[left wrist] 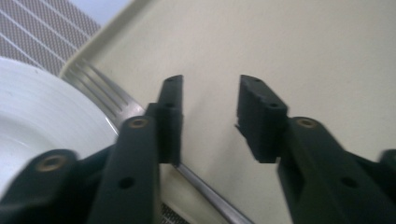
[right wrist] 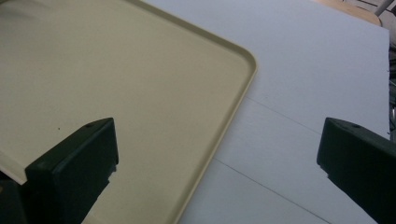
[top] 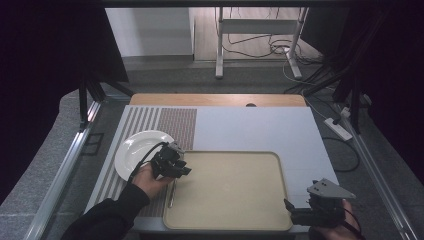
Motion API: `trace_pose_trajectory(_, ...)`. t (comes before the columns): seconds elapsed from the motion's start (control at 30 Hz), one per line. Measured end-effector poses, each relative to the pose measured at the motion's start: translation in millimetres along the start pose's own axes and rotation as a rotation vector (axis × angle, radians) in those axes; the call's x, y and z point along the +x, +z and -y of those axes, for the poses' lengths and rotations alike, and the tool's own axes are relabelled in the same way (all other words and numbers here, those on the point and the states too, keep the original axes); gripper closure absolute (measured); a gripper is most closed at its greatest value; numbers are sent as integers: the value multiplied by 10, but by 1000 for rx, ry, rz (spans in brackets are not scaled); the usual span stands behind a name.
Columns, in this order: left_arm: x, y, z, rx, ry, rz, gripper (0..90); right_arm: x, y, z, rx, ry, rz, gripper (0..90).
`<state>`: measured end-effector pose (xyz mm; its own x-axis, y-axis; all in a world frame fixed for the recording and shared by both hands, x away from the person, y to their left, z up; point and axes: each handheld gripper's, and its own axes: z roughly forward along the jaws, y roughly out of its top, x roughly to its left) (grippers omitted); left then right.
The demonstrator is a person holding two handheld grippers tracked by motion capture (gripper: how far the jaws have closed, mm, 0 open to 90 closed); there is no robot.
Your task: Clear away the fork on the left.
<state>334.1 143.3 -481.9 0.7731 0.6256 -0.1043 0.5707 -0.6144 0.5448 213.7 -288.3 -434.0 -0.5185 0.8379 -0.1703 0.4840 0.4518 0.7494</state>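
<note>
So far little is done — the fork (left wrist: 112, 100) lies along the tray's (top: 230, 220) left rim beside the white plate (top: 135, 147), ungrasped. The left gripper (left wrist: 209, 100) hovers over it, fingers released; the right gripper (top: 295, 212) waits spread wide at the tray's near right corner.

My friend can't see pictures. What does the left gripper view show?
The left gripper, its two black jaws open and holding nothing, hangs over a beige tray. A metal fork lies along the tray's edge beside a white plate, with a striped placemat behind.
</note>
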Motion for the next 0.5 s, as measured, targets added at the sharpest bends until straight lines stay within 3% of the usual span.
trace_pose_trajectory(0.23, -19, -89, 37, -44, 9, -37, 397, 1, 0, 0, -1, -1, 1, 0)
trace_pose_trajectory(0.5, 27, -191, 106, -79, -39, -6, 268, 1, -1, 0, -1, -1, -1, 0)
